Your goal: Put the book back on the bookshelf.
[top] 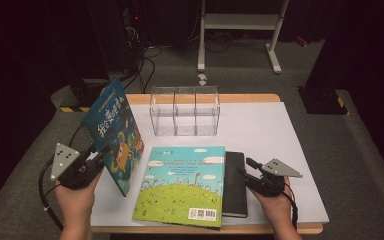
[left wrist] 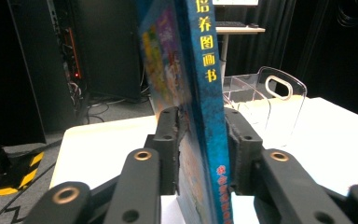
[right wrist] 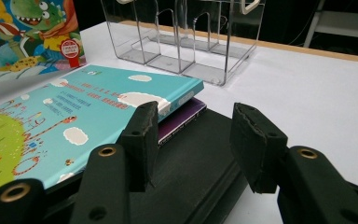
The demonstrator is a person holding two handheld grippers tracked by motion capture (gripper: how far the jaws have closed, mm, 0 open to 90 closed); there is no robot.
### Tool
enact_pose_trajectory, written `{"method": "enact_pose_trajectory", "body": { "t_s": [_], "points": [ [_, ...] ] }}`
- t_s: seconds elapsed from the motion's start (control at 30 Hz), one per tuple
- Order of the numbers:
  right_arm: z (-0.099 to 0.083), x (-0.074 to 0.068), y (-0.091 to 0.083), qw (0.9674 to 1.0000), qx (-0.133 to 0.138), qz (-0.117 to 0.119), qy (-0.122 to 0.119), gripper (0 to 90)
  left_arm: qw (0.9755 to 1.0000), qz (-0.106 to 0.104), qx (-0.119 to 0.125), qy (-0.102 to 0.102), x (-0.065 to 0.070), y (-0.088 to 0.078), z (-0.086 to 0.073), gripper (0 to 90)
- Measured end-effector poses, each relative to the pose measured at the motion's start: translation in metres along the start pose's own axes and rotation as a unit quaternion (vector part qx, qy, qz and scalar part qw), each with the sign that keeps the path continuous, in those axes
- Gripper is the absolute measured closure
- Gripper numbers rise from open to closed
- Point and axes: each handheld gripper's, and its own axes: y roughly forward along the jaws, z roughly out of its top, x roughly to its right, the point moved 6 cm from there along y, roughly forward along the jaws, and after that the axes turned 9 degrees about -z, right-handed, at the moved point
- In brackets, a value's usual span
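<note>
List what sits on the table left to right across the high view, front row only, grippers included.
left gripper → blue dinosaur book, held up on edge in its jaws → green-and-sky picture book lying flat → black notebook, partly under it → right gripper.

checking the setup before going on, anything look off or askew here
Nothing is damaged or spilled. The blue book stands tilted on its edge in the left gripper, and the green book lies overlapping the black notebook.
</note>
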Motion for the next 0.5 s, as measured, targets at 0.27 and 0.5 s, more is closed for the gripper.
{"method": "enact_pose_trajectory", "body": {
  "t_s": [0.27,0.5],
  "points": [
    [-0.0002,-0.0008,0.0008,1.0000,-0.001,0.001,0.001,51.8,1.0000,0.001,0.002,0.000,-0.0046,-0.0039,-0.0056,81.2],
    [-0.0003,-0.0007,0.0005,1.0000,-0.001,0.001,0.001,51.9,1.0000,0.000,0.005,-0.004,-0.0076,-0.0085,-0.0104,81.9]
  ]
}}
